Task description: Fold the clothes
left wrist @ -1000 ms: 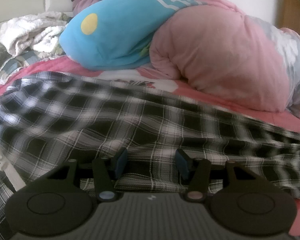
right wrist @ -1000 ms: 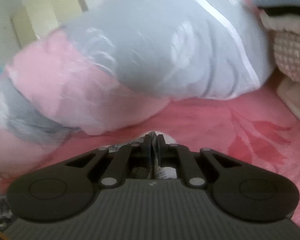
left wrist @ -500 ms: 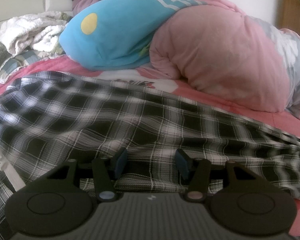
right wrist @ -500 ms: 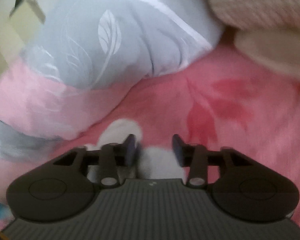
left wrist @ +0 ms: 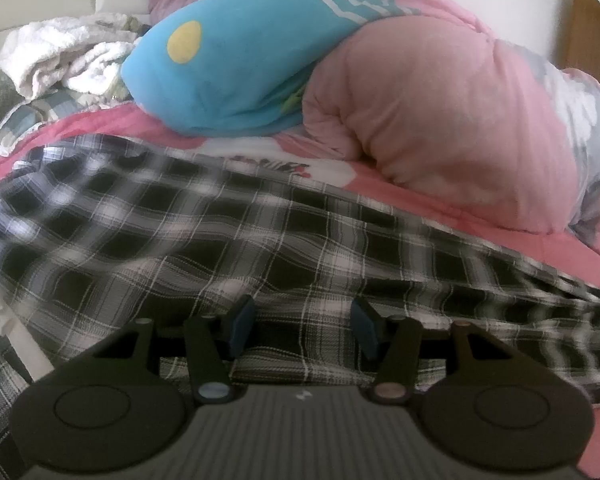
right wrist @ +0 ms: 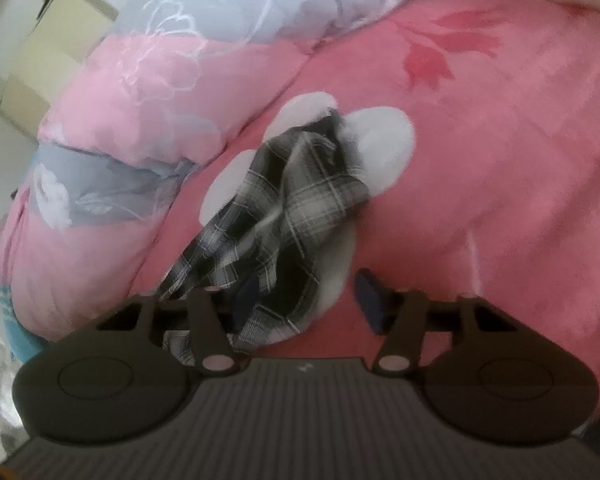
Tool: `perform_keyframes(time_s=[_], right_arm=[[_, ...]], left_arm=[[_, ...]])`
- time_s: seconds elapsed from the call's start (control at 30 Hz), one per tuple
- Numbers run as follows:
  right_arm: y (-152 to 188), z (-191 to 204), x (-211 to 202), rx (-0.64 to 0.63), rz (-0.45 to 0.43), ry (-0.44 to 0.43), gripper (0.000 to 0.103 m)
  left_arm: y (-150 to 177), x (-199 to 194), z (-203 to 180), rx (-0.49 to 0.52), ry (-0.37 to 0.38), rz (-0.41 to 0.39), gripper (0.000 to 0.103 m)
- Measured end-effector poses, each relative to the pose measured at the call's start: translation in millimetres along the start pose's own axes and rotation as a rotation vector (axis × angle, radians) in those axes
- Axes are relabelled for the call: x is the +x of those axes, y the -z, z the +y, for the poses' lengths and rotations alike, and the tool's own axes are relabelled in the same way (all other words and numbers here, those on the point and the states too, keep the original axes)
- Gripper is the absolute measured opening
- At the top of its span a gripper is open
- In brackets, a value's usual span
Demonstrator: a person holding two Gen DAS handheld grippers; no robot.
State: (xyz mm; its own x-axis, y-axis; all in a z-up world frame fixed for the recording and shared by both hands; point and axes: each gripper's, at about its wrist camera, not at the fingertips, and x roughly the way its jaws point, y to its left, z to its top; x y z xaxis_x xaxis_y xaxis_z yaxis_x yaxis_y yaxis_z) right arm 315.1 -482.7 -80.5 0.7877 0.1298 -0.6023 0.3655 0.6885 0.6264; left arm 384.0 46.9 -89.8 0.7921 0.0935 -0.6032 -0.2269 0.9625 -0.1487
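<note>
Jaws of the left gripper [left wrist: 302, 326] stand half apart and clamp nothing, hovering just over the plaid garment [left wrist: 228, 240], whose long axis runs across the bed [left wrist: 540, 240] from left to right in front of them. On the right gripper [right wrist: 306, 300] the jaws have just been closing yet show apart, with the garment's bunched end lying loose by the left pad, so this hand is nearer that end.

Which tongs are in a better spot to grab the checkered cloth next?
Probably the left tongs: open, right over the spread checkered cloth. The right tongs sit beside only its bunched end.
</note>
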Motion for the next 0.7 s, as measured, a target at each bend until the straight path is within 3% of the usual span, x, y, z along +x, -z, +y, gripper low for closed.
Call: perform_keyframes(time_s=[0.07,0.33,0.4,0.57,0.7], right_arm=[[-2.1,6.3,5.4,-0.034,0.021,-0.002,0.006],[-19.4,75.5,-46.0,-0.256,-0.147,-0.072,0.005],[-17.1,80.1,-48.6,-0.300,-0.138,-0.030,0.005],[-1.1,44.1,-35.0,-0.302,-0.048,0.221,0.008],[-14.2,31.6,-52.2,-0.228,-0.209,0.272,0.023]], left_arm=[[-0.4,-0.1,0.0,-0.004,0.001,0.001,0.054],[-1.5,-0.5,0.0,-0.007,0.003,0.003,0.054],[-1.9,-0.9,0.6,-0.008,0.005,0.004,0.054],[-2.1,-1.5,2.0,-0.011,0.009,0.005,0.054],[-2.1,-1.0,1.3,-0.003,0.002,0.003,0.054]])
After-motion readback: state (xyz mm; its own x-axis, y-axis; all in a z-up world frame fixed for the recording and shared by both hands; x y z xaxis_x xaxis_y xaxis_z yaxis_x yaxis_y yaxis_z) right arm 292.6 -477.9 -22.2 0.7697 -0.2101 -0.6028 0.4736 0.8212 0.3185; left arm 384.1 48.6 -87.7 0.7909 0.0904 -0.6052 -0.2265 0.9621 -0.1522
